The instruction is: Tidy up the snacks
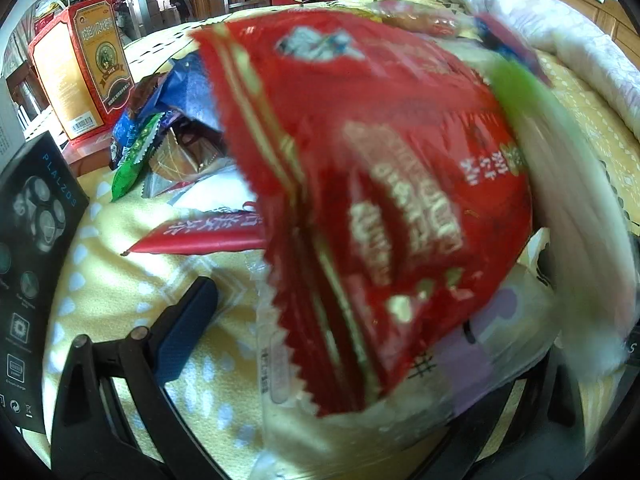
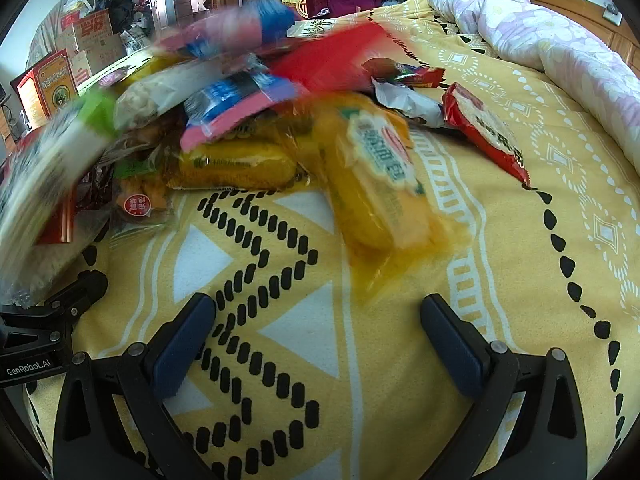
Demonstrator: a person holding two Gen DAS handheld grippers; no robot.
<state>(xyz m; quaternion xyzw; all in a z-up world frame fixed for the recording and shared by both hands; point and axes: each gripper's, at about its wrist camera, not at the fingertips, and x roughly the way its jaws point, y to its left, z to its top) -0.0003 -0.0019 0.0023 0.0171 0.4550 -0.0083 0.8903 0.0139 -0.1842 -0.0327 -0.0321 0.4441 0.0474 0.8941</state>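
Observation:
In the left wrist view a large red snack bag (image 1: 380,184) fills the frame, blurred, lying over a pale packet (image 1: 344,432) that covers my left gripper's right finger. Only the left finger (image 1: 184,332) shows, so whether the left gripper holds anything is unclear. More snack packets (image 1: 160,136) are piled behind. In the right wrist view my right gripper (image 2: 316,340) is open and empty above the yellow bedspread (image 2: 280,280). A yellow bread packet (image 2: 380,176) lies just ahead of it, a second one (image 2: 236,168) to its left, amid a blurred pile of snacks (image 2: 224,80).
A red-and-orange box (image 1: 84,68) and a black box (image 1: 32,264) stand at the left. A red packet (image 2: 488,128) lies at the right on the bed. A rolled floral quilt (image 2: 552,40) lies at the far right. The left gripper's body (image 2: 40,340) shows at the left edge.

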